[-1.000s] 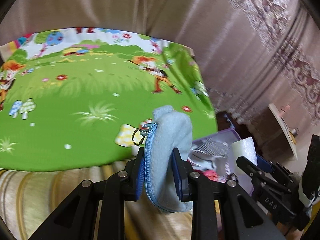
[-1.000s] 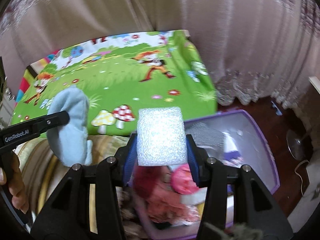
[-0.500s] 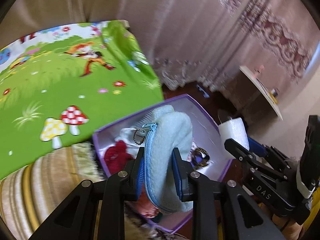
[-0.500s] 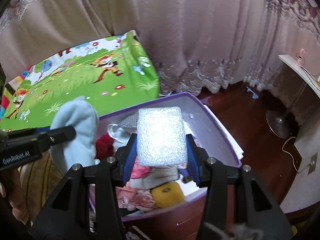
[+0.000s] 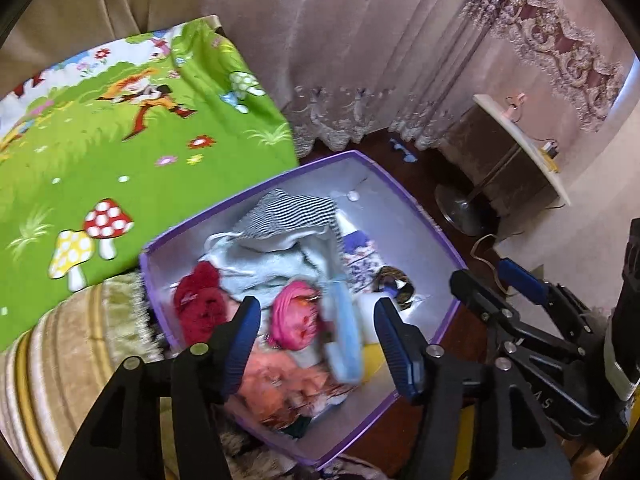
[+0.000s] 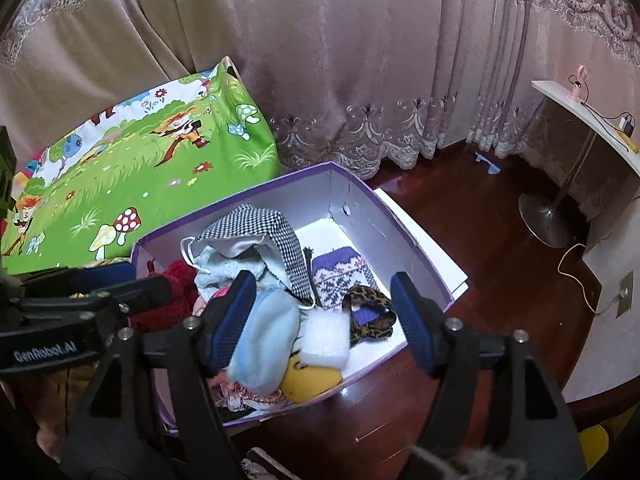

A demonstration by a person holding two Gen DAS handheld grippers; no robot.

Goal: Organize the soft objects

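A purple-rimmed box [image 5: 404, 196] [image 6: 404, 216] on the floor holds several soft items. The light blue fleece pouch [image 6: 264, 340] [image 5: 346, 340] lies in it beside the white foam block [image 6: 326, 338]. Around them are a checked cloth [image 6: 260, 224], a red knit piece [image 5: 198, 300], a pink ball [image 5: 294, 316], a yellow toy [image 6: 310, 380] and a leopard scrunchie [image 6: 370, 314]. My left gripper [image 5: 318, 340] is open and empty above the box. My right gripper [image 6: 324, 316] is open and empty above it too.
A green cartoon play mat [image 5: 100, 152] [image 6: 132, 172] covers the sofa to the left of the box. Curtains [image 6: 360, 60] hang behind. A dark wood floor [image 6: 500, 248], a fan stand base [image 6: 546, 216] and a side table [image 6: 588, 120] lie to the right.
Both grippers have opened. The blue pouch has dropped from the left gripper and the foam block from the right one, both into the box.
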